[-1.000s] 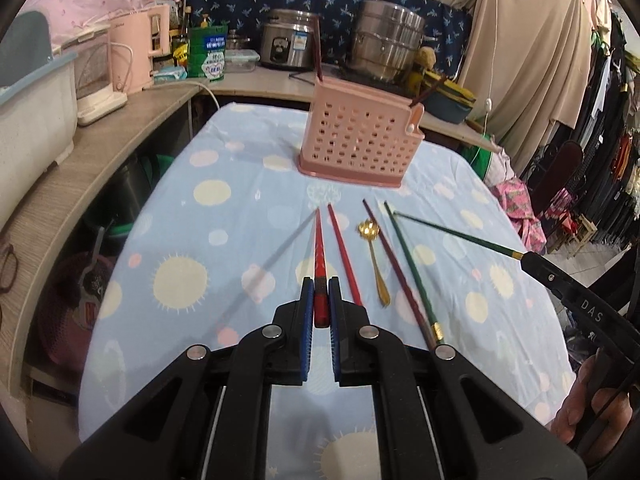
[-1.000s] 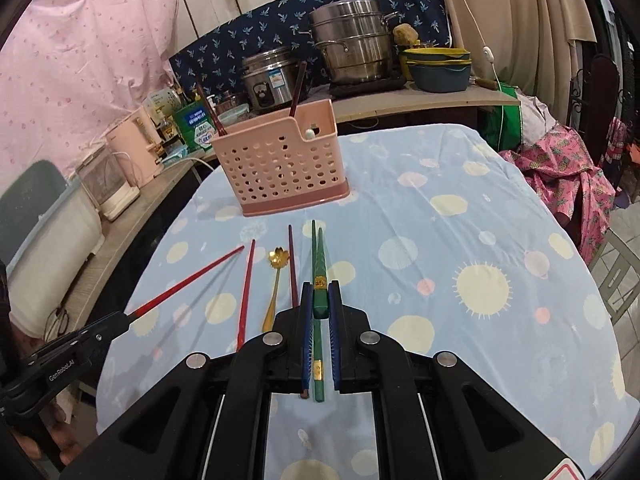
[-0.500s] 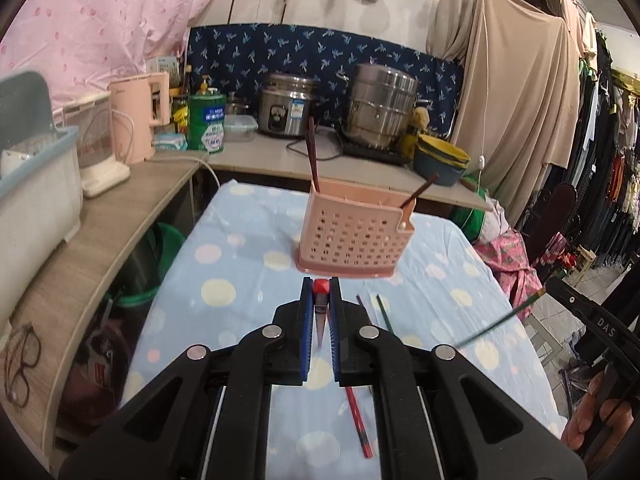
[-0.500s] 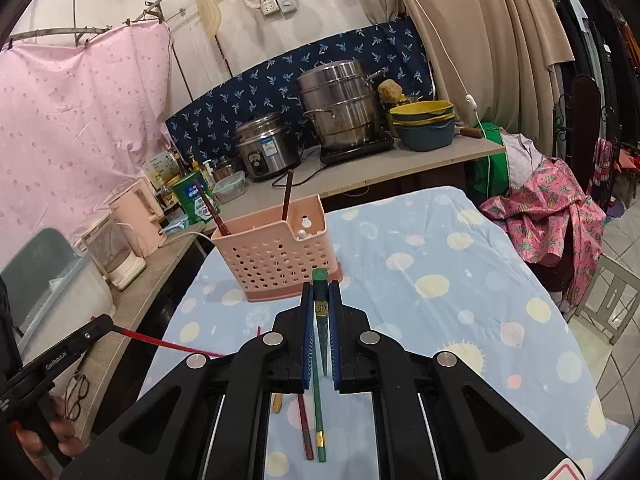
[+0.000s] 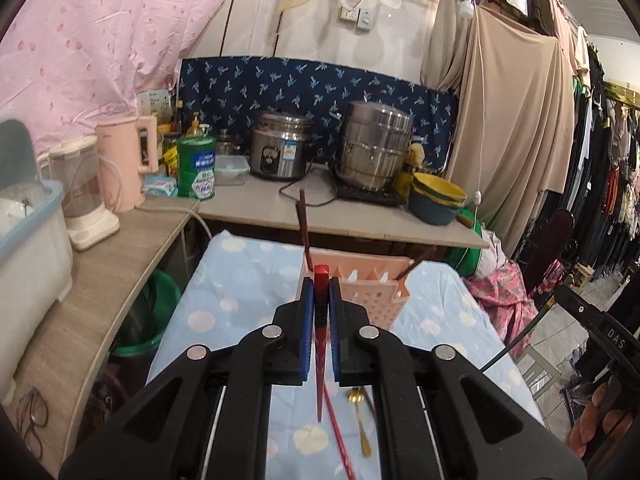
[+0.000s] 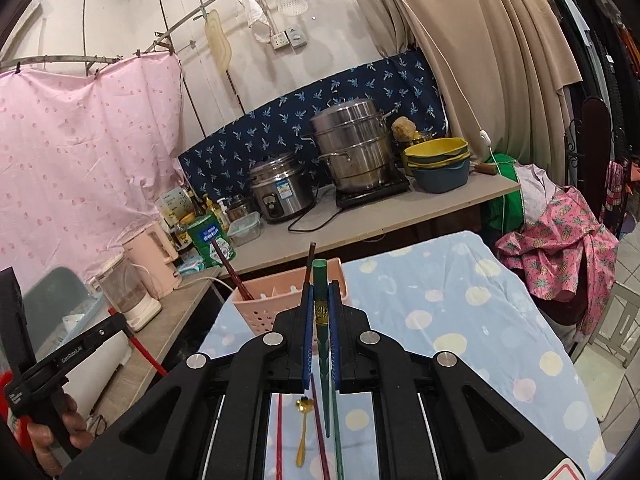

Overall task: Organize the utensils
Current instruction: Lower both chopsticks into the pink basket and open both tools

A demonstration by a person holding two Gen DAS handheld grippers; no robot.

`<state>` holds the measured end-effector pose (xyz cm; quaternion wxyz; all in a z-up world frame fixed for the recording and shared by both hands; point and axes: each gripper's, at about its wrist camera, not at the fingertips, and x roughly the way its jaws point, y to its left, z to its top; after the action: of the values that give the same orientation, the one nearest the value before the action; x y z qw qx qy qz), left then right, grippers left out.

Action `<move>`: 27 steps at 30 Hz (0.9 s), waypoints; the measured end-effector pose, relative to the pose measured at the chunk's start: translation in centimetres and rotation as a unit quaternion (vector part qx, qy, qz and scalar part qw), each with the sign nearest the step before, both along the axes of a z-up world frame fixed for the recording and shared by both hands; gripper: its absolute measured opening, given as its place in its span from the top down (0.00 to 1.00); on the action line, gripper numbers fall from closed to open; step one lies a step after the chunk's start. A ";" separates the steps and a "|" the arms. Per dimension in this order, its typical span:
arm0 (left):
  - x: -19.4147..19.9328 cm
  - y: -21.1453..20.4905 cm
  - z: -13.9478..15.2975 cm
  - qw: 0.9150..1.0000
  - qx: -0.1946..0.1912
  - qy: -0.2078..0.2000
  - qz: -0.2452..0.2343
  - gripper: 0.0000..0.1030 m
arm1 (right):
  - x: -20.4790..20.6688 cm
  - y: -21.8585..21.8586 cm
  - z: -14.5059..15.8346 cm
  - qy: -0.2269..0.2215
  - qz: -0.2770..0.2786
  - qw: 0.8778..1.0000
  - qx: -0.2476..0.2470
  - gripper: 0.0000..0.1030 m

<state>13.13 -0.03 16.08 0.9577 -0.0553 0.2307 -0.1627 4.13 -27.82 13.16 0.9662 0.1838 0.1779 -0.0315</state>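
A: Left wrist view first. The left gripper (image 5: pixel 321 300) has its jaws nearly shut, clamped on a red chopstick (image 5: pixel 320 344) just below its square butt end. The thin end hangs down toward six o'clock, clear of the blue dotted tablecloth (image 5: pixel 240 280).

B: And the right wrist view?

A: The same on the other side. The right gripper (image 6: pixel 320 312) is pinched tight on a green chopstick (image 6: pixel 322 320), blue pads at the gold band near its thick end, tip pointing down at six o'clock.

B: How do you reckon they will handle?

A: Light, stiff and probably slick, going by the glossy finish. Held that close to one end, a long thin stick can pivot between the pads, so I would judge a swing or a slip to be the main risk. The thick squared end is the sensible place to grip, since flat faces sit better against the pads than the tapered tip.

B: Where do they go?

A: Presumably the pink perforated caddy (image 5: pixel 380 292), at twelve o'clock just beyond the fingers in both views. It already holds a dark chopstick (image 5: pixel 302 224) standing upright and another leaning at its two o'clock corner.

B: Anything left on the table?

A: Under the right gripper, a gold spoon (image 6: pixel 303 432) at seven o'clock, another red chopstick (image 6: pixel 279 432) beside it, plus a dark one and a green one.
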 end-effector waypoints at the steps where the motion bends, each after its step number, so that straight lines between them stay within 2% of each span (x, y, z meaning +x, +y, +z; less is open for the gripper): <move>1: 0.3 -0.2 0.7 1.000 -0.002 -0.008 -0.002 0.93 | 0.4 -0.1 0.5 -0.010 0.003 1.000 0.004 0.93; 8: 3.7 -1.9 5.3 0.997 -0.016 -0.075 0.006 0.93 | 4.5 -1.3 3.5 -0.073 0.009 0.996 0.042 0.93; 14: 7.0 -2.6 7.6 0.992 -0.034 -0.115 0.025 0.93 | 8.8 -2.3 5.7 -0.109 -0.013 0.992 0.070 0.93; 19: 9.9 -2.8 8.2 0.988 -0.060 -0.136 0.040 0.93 | 12.2 -2.6 5.8 -0.120 -0.024 0.988 0.092 0.93; 22: 11.6 -3.6 7.9 0.987 -0.051 -0.143 0.051 0.93 | 14.2 -2.5 5.3 -0.111 -0.024 0.989 0.090 0.93; 27: 14.2 -4.4 4.9 0.992 -0.041 -0.107 0.055 0.93 | 17.0 -2.1 2.8 -0.070 -0.019 0.995 0.075 0.93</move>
<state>27.33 -4.40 20.98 0.9814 -0.0889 0.1164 -0.1243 21.18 -29.89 15.97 0.9589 0.2612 0.1085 -0.0237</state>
